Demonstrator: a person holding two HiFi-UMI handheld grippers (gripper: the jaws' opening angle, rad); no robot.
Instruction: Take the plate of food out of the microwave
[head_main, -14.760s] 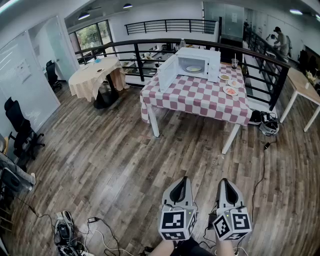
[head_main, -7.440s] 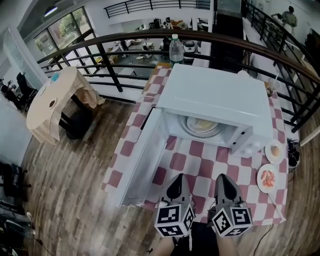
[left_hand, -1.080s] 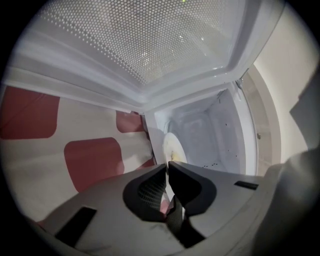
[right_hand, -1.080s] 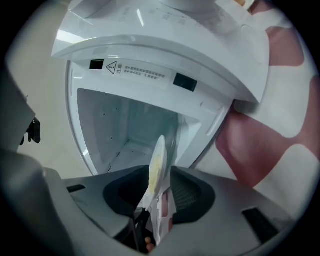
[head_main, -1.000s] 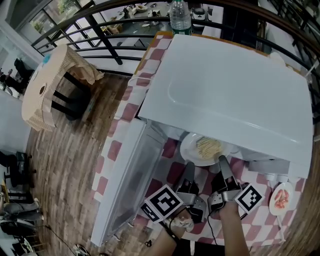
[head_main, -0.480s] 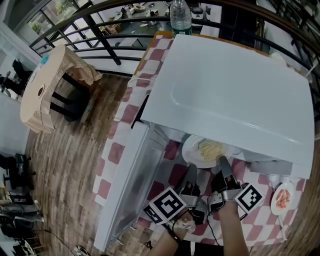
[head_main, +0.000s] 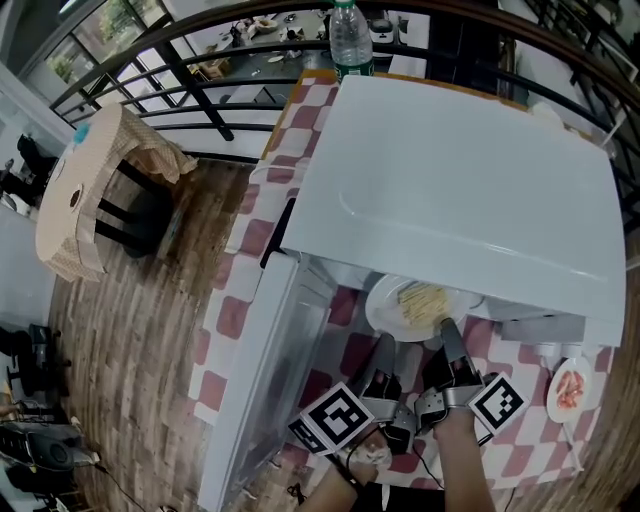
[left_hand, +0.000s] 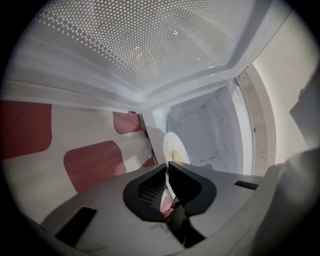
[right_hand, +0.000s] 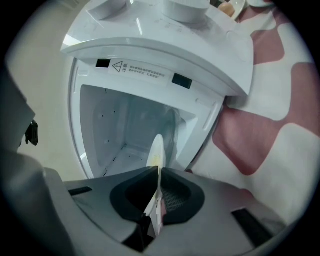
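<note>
Directly ahead of both claws, toward the top of the frame, the plate of food (head_main: 405, 305) is seen at the mouth of the microwave (head_main: 460, 190), half covered by its roof edge. The near rim is pinched at lower left by the left claw (head_main: 384, 343). At lower right it is pinched by the right claw (head_main: 446, 326), whose jaws have just been closing onto that rim. Neither claw is the nearer. A level pull toward the bottom of the frame is judged to be called for. The open door (head_main: 265, 390) stands close at the left, and a small dish (head_main: 568, 388) lies on the checked surface (head_main: 228, 315), apart from that path.
</note>
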